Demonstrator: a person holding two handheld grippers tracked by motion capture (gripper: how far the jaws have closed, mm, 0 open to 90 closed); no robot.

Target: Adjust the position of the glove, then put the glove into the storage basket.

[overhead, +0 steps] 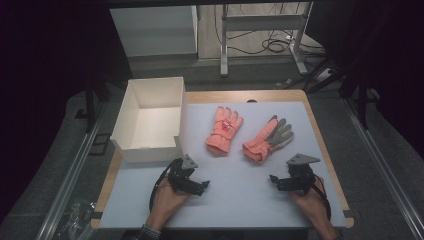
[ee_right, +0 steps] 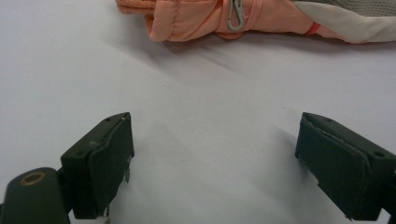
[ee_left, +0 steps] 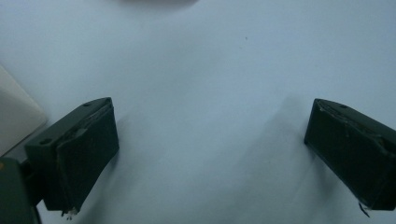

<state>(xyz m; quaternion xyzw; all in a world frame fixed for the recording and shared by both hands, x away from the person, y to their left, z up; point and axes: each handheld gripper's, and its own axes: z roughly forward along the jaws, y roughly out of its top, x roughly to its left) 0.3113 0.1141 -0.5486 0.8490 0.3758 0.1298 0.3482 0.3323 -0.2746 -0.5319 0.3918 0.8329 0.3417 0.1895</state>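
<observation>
Two orange gloves lie on the pale blue mat [overhead: 235, 185]. The left glove [overhead: 224, 129] lies back up; the right glove [overhead: 268, 138] shows a grey palm. A white open box [overhead: 150, 120] stands at the mat's left edge. My left gripper [overhead: 202, 187] rests low on the mat in front of the box, open, with nothing between its jaws [ee_left: 210, 154]. My right gripper [overhead: 275, 181] sits near the front right, open and empty [ee_right: 212, 163]. In the right gripper view the right glove's cuff [ee_right: 196, 18], with a metal clip [ee_right: 235, 18], lies just ahead of the jaws.
The wooden table [overhead: 320, 135] shows around the mat's edges. A metal frame leg [overhead: 224, 45] and cables [overhead: 275, 45] stand on the floor behind the table. Rails [overhead: 70, 175] run along both sides. A corner of the box [ee_left: 14, 116] appears in the left gripper view.
</observation>
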